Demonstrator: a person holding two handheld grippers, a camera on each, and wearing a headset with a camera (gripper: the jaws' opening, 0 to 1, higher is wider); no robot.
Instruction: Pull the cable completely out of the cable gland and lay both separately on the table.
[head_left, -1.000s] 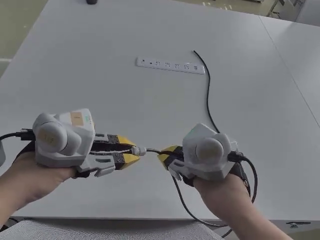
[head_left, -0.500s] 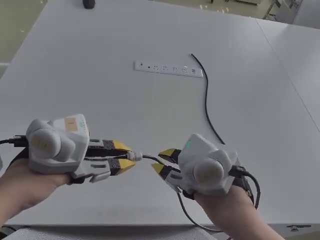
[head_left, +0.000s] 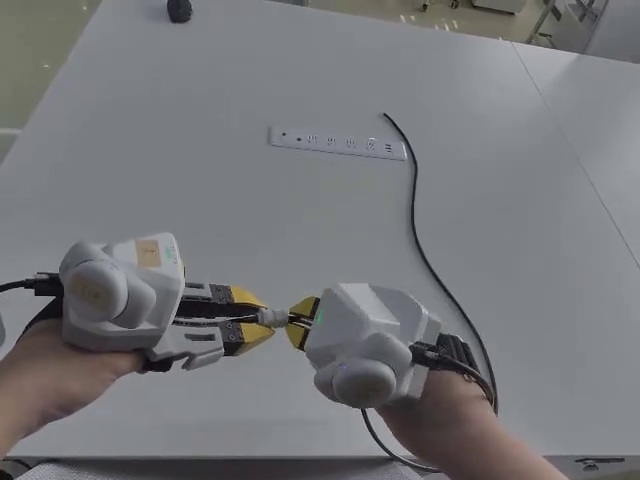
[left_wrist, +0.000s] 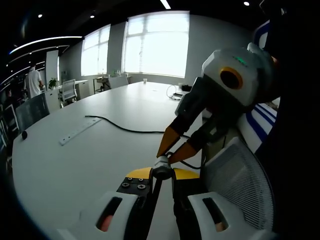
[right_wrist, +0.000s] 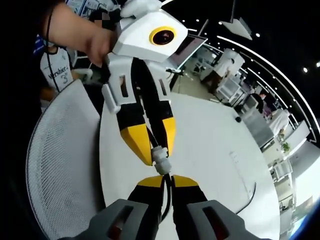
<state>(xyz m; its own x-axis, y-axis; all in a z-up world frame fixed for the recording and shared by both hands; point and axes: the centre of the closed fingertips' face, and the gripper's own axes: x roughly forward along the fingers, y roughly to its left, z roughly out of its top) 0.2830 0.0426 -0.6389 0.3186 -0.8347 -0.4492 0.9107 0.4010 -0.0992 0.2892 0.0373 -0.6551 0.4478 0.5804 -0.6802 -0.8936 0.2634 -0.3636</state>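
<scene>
Both claws meet nose to nose above the worktop (head_left: 200, 220), close to its near edge. The left claw (head_left: 254, 319) is closed on the white cable gland (head_left: 270, 318) — its yellow tips pinch it from both sides. The right claw (head_left: 297, 321) is clamped on the thin black cable (right_wrist: 166, 187) just beside the gland, and the cable runs back between its jaws. Cable and gland are joined. Towards the far edge lies a white power strip (head_left: 337, 142), its black cord (head_left: 416, 205) trailing towards the near right.
</scene>
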